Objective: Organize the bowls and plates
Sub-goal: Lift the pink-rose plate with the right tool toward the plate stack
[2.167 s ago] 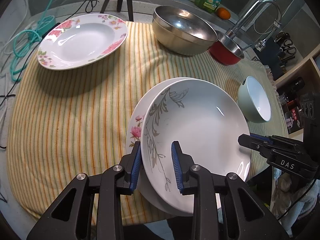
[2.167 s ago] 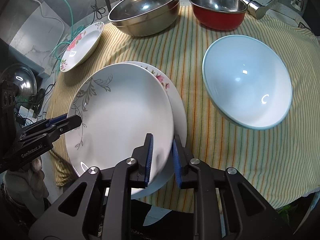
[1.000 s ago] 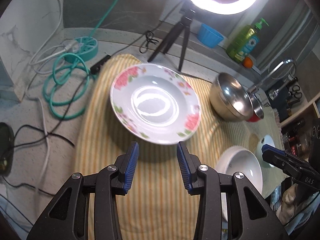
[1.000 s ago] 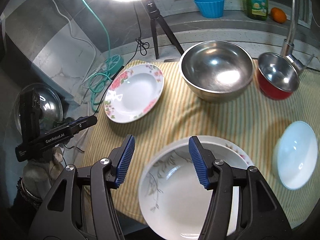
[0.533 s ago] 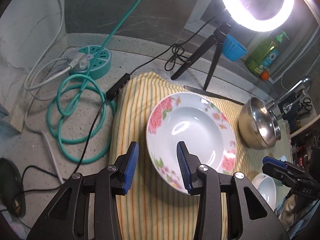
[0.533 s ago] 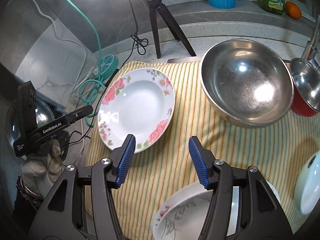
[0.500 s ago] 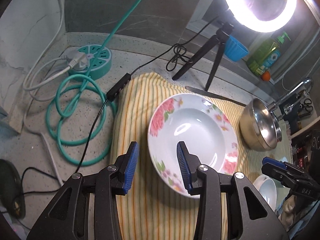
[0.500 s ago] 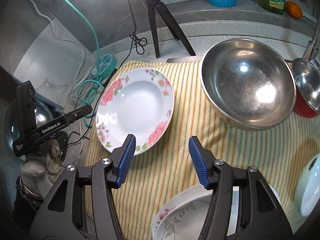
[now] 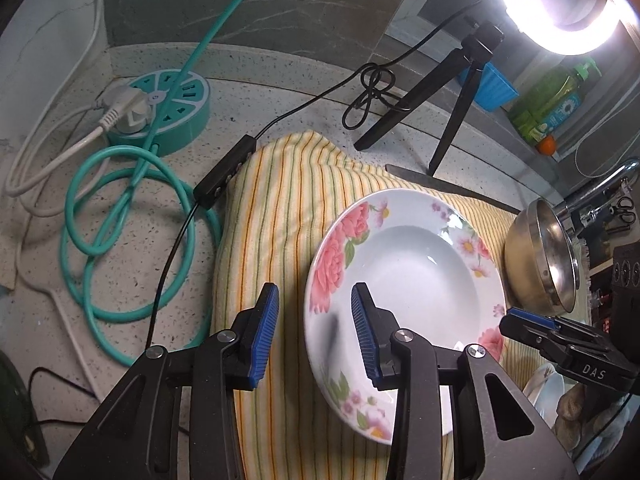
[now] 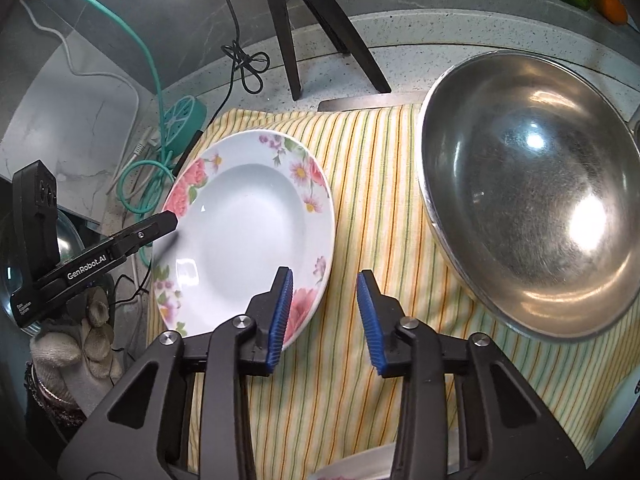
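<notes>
One flowered plate lies flat on the striped cloth, near the cloth's left end, and both tongs straddle its rim without gripping it. The left tongs have just been closing; their jaws stand partly apart, one blue pad over the plate's left rim, the other over bare cloth. The right tongs have also just been closing and are likewise partly apart, with one pad over the plate's near right rim and the other over cloth. Whether any pad touches the plate I cannot tell. Right of the plate, close by but apart from it, sits a large steel bowl. A second plate's edge shows at the near right. Beyond the cloth's far edge a black tripod stands on the speckled surface, carrying a ring light. To the far left lie a round teal power strip and coiled teal cable.
</notes>
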Demonstrator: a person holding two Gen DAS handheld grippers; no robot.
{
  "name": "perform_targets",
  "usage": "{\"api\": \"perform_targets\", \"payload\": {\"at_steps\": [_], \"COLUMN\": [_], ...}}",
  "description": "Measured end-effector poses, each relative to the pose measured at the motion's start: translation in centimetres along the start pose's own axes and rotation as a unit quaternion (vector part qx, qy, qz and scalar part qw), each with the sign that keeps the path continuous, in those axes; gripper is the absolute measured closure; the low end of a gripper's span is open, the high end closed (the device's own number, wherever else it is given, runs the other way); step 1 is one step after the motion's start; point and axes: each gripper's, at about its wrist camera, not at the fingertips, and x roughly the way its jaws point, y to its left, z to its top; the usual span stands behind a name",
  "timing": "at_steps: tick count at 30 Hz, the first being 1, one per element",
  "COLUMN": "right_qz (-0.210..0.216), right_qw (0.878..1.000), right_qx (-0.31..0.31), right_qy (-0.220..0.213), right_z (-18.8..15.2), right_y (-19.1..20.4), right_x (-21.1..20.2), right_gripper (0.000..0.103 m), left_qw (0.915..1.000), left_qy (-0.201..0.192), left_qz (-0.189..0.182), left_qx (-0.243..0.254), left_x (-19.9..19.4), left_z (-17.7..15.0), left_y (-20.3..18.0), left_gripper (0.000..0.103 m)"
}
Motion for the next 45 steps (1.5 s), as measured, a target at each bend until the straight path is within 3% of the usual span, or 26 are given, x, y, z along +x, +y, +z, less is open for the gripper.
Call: {"api": "perform_targets", "payload": {"at_steps": [8,20,30,45], "right_qz": [0.011,0.013,0.027,0.040], "right_qw": [1.000,1.000,0.999,0.999], "right_qx": [-0.006,-0.005,-0.019,-0.022], "right_qy": [0.014,0.024,0.013,-0.009], "right_z": [0.5,-0.1,-2.4,-7.2], "right_y": [0.1,0.4,1.2,-2.1], "right_x": [1.3,0.2,-3.3,-10.6], "right_gripper": [0.089,0.089,0.089,0.089], "left_qw": [0.9999,1.0000,0.9999,0.9982], "left_qy": [0.005,0.008,-0.010,-0.044], "left_qz": [-0.003,-0.004,-0.005,-0.030], "left_qx": [0.012,-0.001,-0.005,0.030], "left_x": [0.7,0.1,-2.8,-7.8], "left_z": [0.1,-0.8,-2.8,-7.2], "left_y": [-0.6,-0.8,-1.8,-8.0], "left_gripper": [0.081,0.081,0.081,0.081]}}
